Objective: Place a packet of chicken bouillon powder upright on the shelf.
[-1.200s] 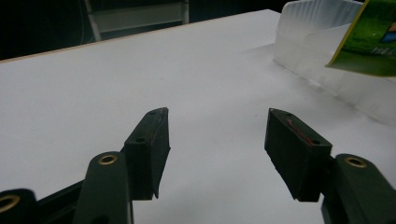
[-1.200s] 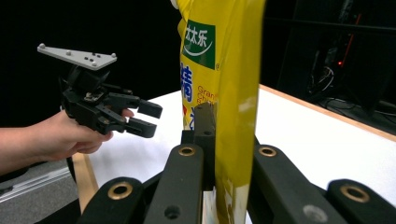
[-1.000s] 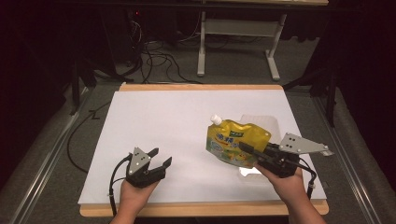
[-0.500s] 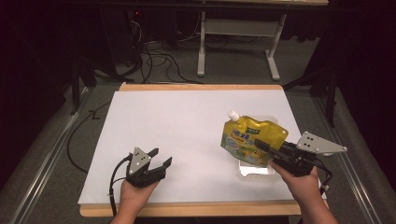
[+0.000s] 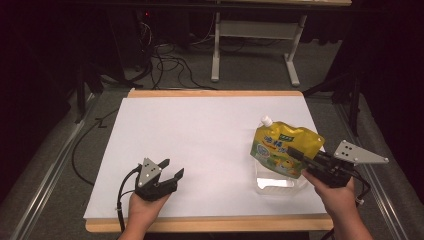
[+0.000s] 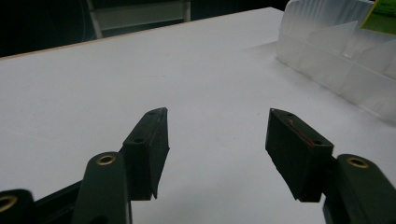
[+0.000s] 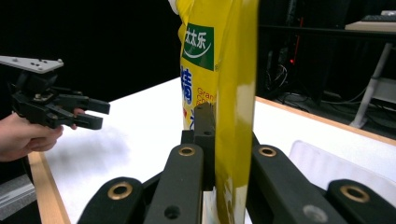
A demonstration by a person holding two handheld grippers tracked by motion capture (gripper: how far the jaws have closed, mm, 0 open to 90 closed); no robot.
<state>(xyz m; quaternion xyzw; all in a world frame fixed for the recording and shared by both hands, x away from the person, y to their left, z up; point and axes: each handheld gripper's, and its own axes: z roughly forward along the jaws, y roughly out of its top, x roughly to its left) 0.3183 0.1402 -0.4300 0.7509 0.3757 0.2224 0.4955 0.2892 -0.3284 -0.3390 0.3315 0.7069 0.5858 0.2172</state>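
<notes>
A yellow spouted pouch (image 5: 282,144) with green and cartoon printing hangs upright at the table's right side, and my right gripper (image 5: 296,153) is shut on its lower edge. In the right gripper view the pouch (image 7: 224,70) rises between the jaws of that gripper (image 7: 225,140). Under the pouch stands a clear plastic container (image 5: 274,183), seen as well in the left gripper view (image 6: 336,60). My left gripper (image 5: 171,169) rests near the front left of the white table top, its jaws open and holding nothing (image 6: 217,135). It shows too in the right gripper view (image 7: 100,115).
The white sheet (image 5: 200,135) covers a wooden table (image 5: 210,223) with its front edge close to both hands. Behind the table are a desk frame (image 5: 250,45) and cables (image 5: 165,55) on the floor.
My right gripper has carried the pouch rightward, from the table's middle right to above the clear container. The left gripper has stayed where it was.
</notes>
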